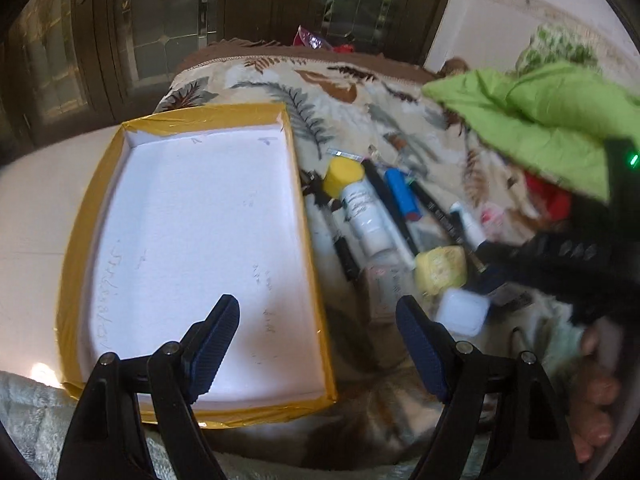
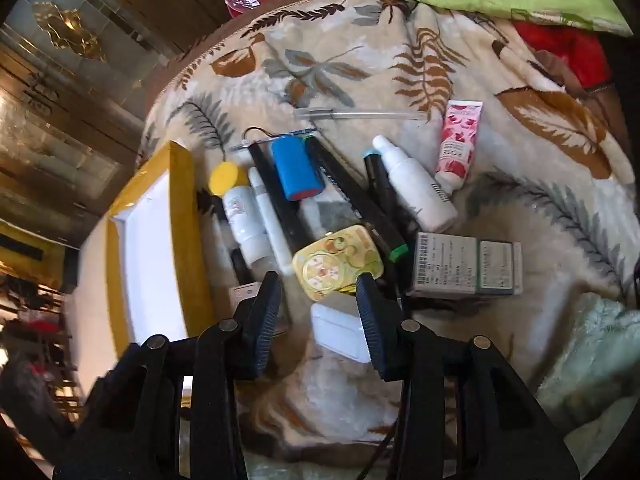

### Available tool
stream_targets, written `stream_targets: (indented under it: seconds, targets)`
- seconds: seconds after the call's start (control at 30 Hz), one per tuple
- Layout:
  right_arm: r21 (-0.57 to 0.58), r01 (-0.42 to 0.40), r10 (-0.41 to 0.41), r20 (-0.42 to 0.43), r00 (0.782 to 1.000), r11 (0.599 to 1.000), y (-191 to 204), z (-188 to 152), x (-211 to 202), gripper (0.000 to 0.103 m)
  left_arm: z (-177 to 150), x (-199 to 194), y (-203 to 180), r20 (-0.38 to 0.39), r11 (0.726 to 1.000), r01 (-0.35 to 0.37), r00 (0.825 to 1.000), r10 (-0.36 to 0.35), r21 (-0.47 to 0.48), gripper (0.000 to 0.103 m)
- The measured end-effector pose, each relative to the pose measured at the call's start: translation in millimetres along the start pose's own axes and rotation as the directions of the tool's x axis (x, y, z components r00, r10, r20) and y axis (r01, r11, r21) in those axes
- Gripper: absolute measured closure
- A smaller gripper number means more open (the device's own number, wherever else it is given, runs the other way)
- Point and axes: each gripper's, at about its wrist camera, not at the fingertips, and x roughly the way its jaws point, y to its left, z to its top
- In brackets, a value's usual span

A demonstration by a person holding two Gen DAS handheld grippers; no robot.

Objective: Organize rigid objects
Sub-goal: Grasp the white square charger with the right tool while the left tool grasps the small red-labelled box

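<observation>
A yellow-taped tray (image 1: 100, 184) with a bare white floor lies on a leaf-print blanket; it also shows in the right wrist view (image 2: 182, 216). Right of it lies a pile of small items: a white bottle with a yellow cap (image 2: 240, 208), a blue cylinder (image 2: 296, 168), black pens (image 2: 348, 188), a yellow tin (image 2: 338, 266), a small white case (image 2: 340, 330), a grey box (image 2: 466, 266), a white dropper bottle (image 2: 416, 188) and a pink tube (image 2: 458, 144). My left gripper (image 1: 318, 316) is open over the tray's near right edge. My right gripper (image 2: 318, 286) is open, its fingers either side of the tin and white case.
A green cloth (image 1: 540, 112) and something red (image 2: 568, 52) lie at the far right of the blanket. A clear pen (image 2: 360, 114) lies beyond the pile. Dark wood-and-glass doors (image 1: 172, 20) stand behind. A pale blanket (image 2: 592, 352) lies at the near right.
</observation>
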Motion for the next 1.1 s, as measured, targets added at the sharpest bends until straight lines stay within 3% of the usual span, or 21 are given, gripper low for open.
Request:
stream_targets:
  seconds: [0.13, 0.27, 0.57, 1.1]
  targets:
    - [-0.028, 0.026, -0.026, -0.001, 1.0, 0.999, -6, -7, -15, 0.064, 9, 10, -21, -0.005, 1.0, -0.007, 1.0, 0.007, 0.022, 0.022]
    - [-0.019, 0.005, -0.006, -0.048, 0.999, 1.0, -7, 1, 1, 0.064, 6, 19, -38, -0.024, 0.997, -0.003, 1.0, 0.005, 0.074, 0.022]
    - [-0.015, 0.01, -0.013, -0.199, 0.98, 1.0, -11, -15, 7, 0.064, -3, 24, -57, 0.013, 0.981, -0.099, 0.995, 0.098, 0.167, 0.022]
    - [-0.012, 0.039, -0.04, -0.21, 0.977, 0.999, -13, -13, 21, 0.064, -8, 23, -64, 0.024, 0.974, -0.1, 0.995, 0.097, 0.201, 0.022]
